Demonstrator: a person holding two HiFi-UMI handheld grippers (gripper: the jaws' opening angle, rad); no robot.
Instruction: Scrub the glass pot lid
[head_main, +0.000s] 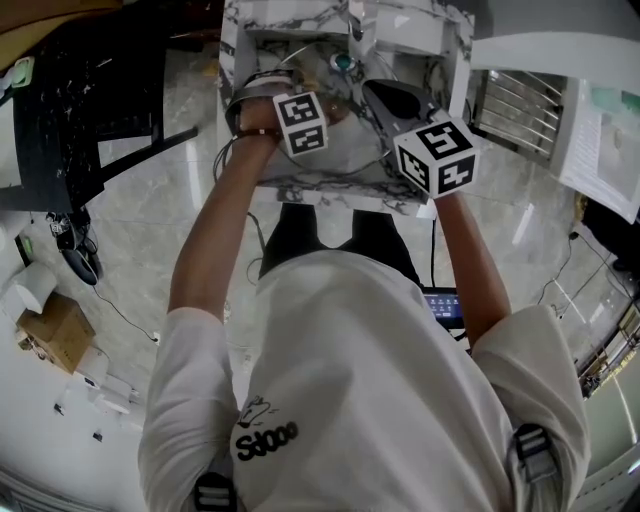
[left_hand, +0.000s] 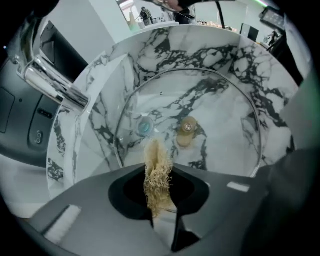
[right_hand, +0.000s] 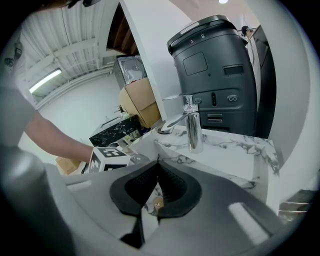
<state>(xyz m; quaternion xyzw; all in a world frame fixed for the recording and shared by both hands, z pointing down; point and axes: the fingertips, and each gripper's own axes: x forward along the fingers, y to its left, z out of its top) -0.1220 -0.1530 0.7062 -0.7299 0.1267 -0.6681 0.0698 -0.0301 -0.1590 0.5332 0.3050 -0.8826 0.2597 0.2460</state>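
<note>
Two claws: left claw clamps loofah before glass pot lid; right claw nips its rim.

A white, grey-veined marble desk with a sunken basin stands at twelve o'clock on a glossy pale tiled floor. Black furniture sits at ten o'clock and a cardboard box at eight. Behind the chrome tap rises a dark grey machine. A strip light glows overhead.
</note>
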